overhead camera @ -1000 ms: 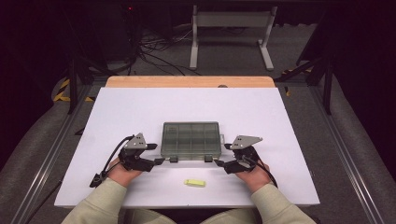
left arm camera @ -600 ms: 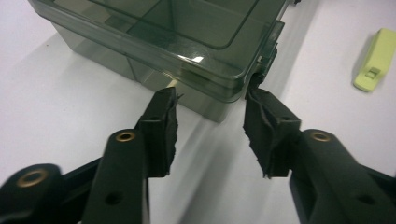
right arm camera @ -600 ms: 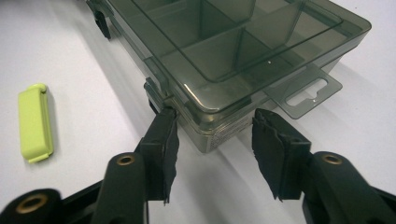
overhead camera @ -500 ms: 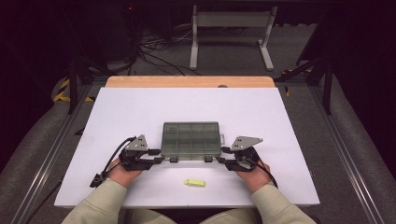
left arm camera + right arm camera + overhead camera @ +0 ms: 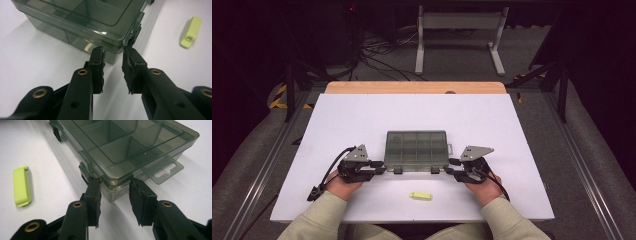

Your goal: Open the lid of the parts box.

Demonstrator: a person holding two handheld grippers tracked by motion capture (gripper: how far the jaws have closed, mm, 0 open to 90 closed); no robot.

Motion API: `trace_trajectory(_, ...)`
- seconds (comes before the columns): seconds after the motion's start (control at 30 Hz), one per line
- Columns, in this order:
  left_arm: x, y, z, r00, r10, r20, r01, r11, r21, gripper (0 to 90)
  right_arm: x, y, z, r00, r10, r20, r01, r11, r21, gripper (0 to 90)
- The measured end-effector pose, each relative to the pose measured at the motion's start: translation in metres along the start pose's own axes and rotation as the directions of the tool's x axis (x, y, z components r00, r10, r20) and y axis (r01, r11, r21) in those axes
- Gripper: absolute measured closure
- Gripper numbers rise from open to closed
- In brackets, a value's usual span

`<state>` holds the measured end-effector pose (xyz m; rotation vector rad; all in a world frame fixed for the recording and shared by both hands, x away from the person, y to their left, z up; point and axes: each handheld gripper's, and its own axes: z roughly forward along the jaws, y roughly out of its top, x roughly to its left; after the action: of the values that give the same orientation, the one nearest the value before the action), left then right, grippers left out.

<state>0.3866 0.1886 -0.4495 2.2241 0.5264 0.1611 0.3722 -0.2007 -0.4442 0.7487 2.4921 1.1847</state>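
A person seated at a white-topped bench (image 5: 362, 120) holds a black two-jaw tool in each hand against the near corners of a smoky transparent plastic compartment box (image 5: 416, 149), which lies closed and flat near the middle of the bench. The left tool (image 5: 381, 170) meets the box's near left corner. In the left gripper view (image 5: 113, 57) its jaws, which have just been closing, straddle that corner with their tips at the plastic. Whether the pads press on it cannot be told. The right tool (image 5: 451, 169) sits at the near right corner. In the right gripper view (image 5: 115, 185) its jaws have likewise just been closing and stand either side of the corner, beside the box's clear hang tab (image 5: 163, 171). Their grip is equally uncertain. A small yellow-green plastic clip (image 5: 420, 196) lies on the bench between the person's forearms, nearer the front edge and apart from the box.
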Motion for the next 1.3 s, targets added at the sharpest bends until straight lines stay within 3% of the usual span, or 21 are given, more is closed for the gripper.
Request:
trace_trajectory(0.27, -0.001, 0.0, 0.0, 1.0, 0.008, 0.003, -0.008, 1.0, -0.002, 76.2, 0.0, 0.0, 0.0, 1.0, 0.0, -0.002, 0.0, 1.0, -0.002, 62.8)
trace_trajectory(0.9, 0.0, 0.001, -0.002, 1.0, 0.005, 0.005, -0.005, 1.0, -0.007, 78.4, -0.001, 0.001, -0.006, 0.9996, 0.013, -0.026, -0.014, 0.9996, -0.026, 69.7)
trace_trajectory(1.13, -0.002, 0.002, -0.006, 0.9999, 0.005, 0.015, -0.005, 0.9991, -0.042, 83.5, -0.002, 0.002, -0.011, 0.999, 0.022, -0.038, -0.024, 0.9982, -0.054, 77.2)
trace_trajectory(1.3, -0.001, 0.002, -0.01, 0.9993, -0.003, 0.036, 0.007, 0.9944, -0.106, 85.4, -0.001, 0.004, -0.013, 0.999, 0.023, -0.038, -0.026, 0.9964, -0.08, 82.4)
